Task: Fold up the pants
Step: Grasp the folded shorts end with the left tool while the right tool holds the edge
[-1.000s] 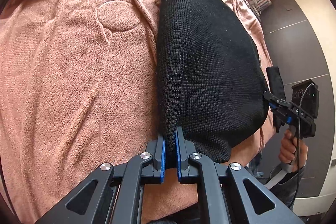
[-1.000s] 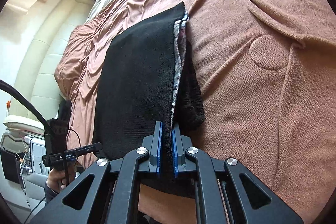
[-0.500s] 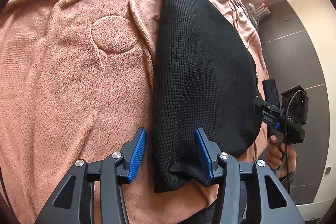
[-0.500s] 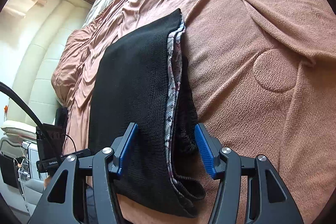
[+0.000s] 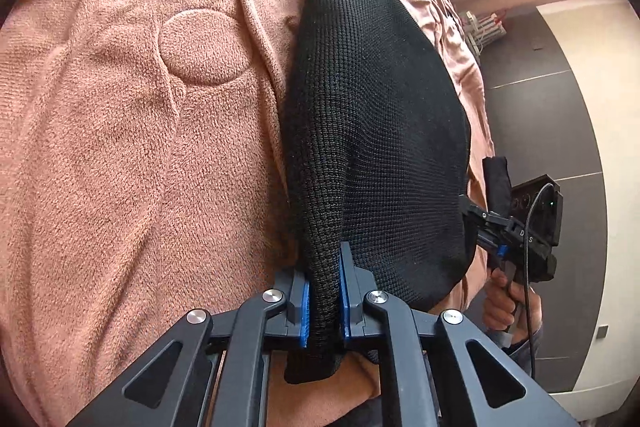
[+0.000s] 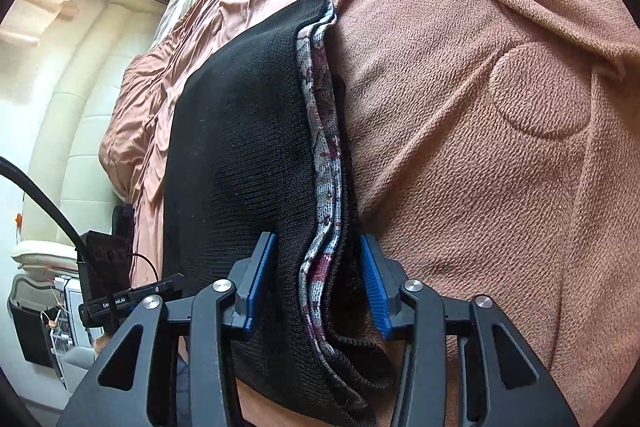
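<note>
While the black knit pants are lying on the pinkish-brown blanket of the bed as an already doubled-over stack, with a grey-and-maroon patterned inner layer peeking out along its right edge, the job is looking partly done; at least one more fold, bringing the near end toward the far end, seems to be remaining. The left gripper is closing, its blue pads pinching the near left corner of the fabric tightly. The right gripper is also closing, its jaws standing partly apart with the near right edge of the layered stack between them, the pads not yet pressing it. A hand is gripping the right tool's handle at the bed's near edge.
</note>
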`<state>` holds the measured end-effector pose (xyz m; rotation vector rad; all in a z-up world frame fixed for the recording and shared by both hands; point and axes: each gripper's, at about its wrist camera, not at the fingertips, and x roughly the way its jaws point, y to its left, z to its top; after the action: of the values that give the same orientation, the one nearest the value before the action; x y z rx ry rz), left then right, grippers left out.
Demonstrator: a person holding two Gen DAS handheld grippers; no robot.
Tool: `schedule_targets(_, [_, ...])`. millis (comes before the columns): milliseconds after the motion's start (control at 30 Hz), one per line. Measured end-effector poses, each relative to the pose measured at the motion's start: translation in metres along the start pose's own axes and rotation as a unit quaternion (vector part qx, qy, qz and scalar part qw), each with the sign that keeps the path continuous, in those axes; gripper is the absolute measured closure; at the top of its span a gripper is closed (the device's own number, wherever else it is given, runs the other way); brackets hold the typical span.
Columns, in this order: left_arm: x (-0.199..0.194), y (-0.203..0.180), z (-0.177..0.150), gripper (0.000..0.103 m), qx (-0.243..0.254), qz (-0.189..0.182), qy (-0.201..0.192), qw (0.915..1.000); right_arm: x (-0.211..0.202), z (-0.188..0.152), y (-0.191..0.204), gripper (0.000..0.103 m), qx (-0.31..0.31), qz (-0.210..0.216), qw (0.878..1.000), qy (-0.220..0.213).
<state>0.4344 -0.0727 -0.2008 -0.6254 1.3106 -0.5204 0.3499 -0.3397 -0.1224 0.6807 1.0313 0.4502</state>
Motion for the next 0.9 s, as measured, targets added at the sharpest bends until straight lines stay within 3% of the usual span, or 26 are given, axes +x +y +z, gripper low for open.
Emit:
schedule_targets(200, [-0.028, -0.008, -0.008, 0.092, 0.019, -0.002, -0.002, 0.9998, -0.007, -0.004, 0.004, 0.085, 0.005, 0.008, 1.0, -0.005])
schedule_targets(600, [-0.069, 0.017, -0.027, 0.093, 0.011, 0.034, -0.007, 0.9993, 0.012, -0.028, 0.027, 0.086, 0.005, 0.038, 0.999, 0.029])
schedule_targets(900, [-0.081, 0.029, -0.039, 0.093, 0.011, 0.064, -0.003, 0.9979, 0.025, -0.046, 0.026, 0.088, 0.024, 0.071, 0.997, 0.027])
